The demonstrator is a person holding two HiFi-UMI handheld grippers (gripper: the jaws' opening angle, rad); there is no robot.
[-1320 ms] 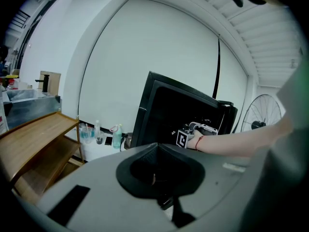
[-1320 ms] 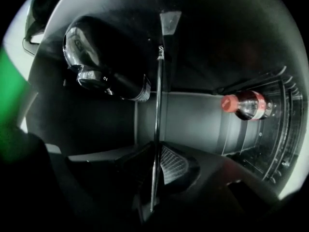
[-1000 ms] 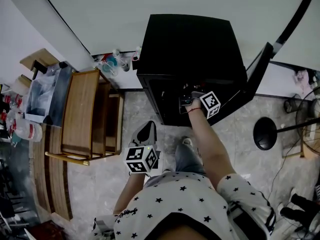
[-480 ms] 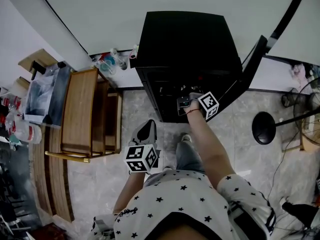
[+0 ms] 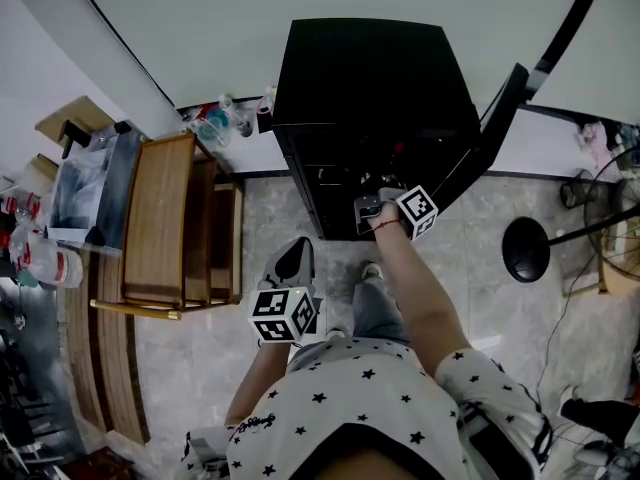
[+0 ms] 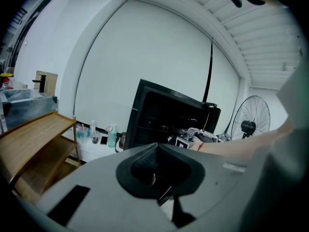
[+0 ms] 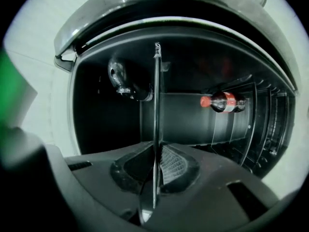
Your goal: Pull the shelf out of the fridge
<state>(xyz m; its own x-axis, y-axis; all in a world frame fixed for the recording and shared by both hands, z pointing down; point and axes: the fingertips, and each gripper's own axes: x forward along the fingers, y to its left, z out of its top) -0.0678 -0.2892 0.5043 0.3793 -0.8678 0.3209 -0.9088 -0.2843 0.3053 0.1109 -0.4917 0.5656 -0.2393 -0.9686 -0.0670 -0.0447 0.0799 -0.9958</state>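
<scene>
The black fridge [image 5: 370, 88] stands with its door [image 5: 495, 128] swung open to the right. My right gripper [image 5: 368, 206] reaches into its front opening. In the right gripper view the picture is rolled, so the thin glass shelf [image 7: 156, 105] runs as an upright line. It passes between the pads of the right gripper [image 7: 155, 151], which are shut on its front edge. A cola bottle [image 7: 224, 102] lies deeper inside. My left gripper [image 5: 290, 260] hangs back over the floor near my body, shut and holding nothing. From it I see the fridge [image 6: 164, 115] ahead.
A wooden rack [image 5: 170, 228] stands to the left of the fridge, with bottles [image 5: 215, 123] on the floor by the wall behind it. A standing fan [image 6: 248, 124] is at the right, its round base [image 5: 525, 251] on the tiles.
My right gripper has drawn back a little out of the fridge opening, still shut on the shelf's edge. The left gripper has hardly shifted.
</scene>
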